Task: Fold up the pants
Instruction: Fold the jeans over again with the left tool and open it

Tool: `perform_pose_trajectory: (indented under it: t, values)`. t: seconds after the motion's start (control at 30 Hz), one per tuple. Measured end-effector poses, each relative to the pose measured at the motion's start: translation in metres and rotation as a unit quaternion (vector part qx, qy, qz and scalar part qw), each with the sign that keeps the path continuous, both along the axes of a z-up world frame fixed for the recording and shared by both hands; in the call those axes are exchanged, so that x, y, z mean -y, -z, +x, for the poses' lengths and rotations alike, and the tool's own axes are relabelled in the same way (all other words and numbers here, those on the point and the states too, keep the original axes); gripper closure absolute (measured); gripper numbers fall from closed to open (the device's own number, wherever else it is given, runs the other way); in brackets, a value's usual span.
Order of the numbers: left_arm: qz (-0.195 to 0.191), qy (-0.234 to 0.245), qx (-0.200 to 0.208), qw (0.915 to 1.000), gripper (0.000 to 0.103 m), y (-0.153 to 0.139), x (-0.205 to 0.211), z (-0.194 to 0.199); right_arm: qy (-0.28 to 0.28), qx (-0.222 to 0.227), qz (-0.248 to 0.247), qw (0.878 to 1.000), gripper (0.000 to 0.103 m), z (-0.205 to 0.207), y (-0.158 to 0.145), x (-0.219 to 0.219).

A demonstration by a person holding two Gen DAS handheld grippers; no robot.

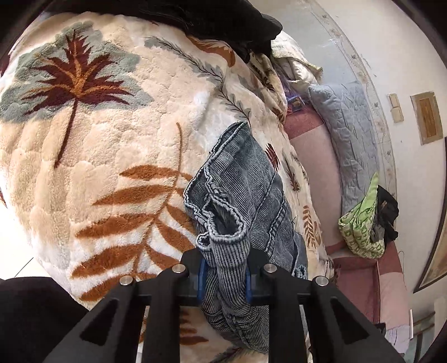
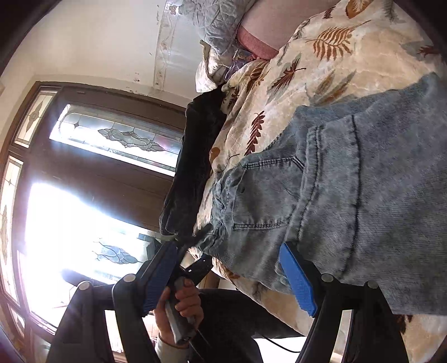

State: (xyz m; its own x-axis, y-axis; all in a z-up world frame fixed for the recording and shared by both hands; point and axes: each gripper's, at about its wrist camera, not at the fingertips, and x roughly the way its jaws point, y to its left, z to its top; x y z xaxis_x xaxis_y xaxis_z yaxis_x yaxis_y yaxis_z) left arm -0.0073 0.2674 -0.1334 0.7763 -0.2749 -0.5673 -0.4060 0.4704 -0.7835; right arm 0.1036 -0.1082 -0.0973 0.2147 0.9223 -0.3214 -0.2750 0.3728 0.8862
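Cream fleece blanket with brown and grey leaf prints covers the bed and fills most of the left wrist view; a grey quilted pillow lies at the far side against a pale wall, with a green patterned cloth below it on the pink sheet. Dark clothing lies at the upper edge of the blanket. The pants, washed blue denim, lie on the blanket toward its right edge. The left gripper has its jaws drawn narrow on a bunched fold of the pants, the blue pads pressing the ribbed denim from both sides; the fabric spills over and below the jaws. In the right wrist view, the pants spread across the blanket, with a stitched pocket facing the camera near the bed's edge. The right gripper has its jaws standing wide: the right-hand blue pad lies against or just under the denim edge, the left-hand pad stands clear of the fabric, so no grip is made. Behind the left-hand pad a hand holds the handle of the other gripper. A stained-glass window with a dark wooden frame fills the background, strongly backlit.
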Motion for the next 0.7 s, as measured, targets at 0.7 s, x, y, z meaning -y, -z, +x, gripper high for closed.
perform_pose_trajectory:
  t: [0.7]
  values:
    - [0.178, 0.054, 0.065, 0.9803, 0.09, -0.083, 0.051, 0.004, 0.076, -0.088, -0.063, 0.991, 0.019, 0.03, 0.012, 0.05]
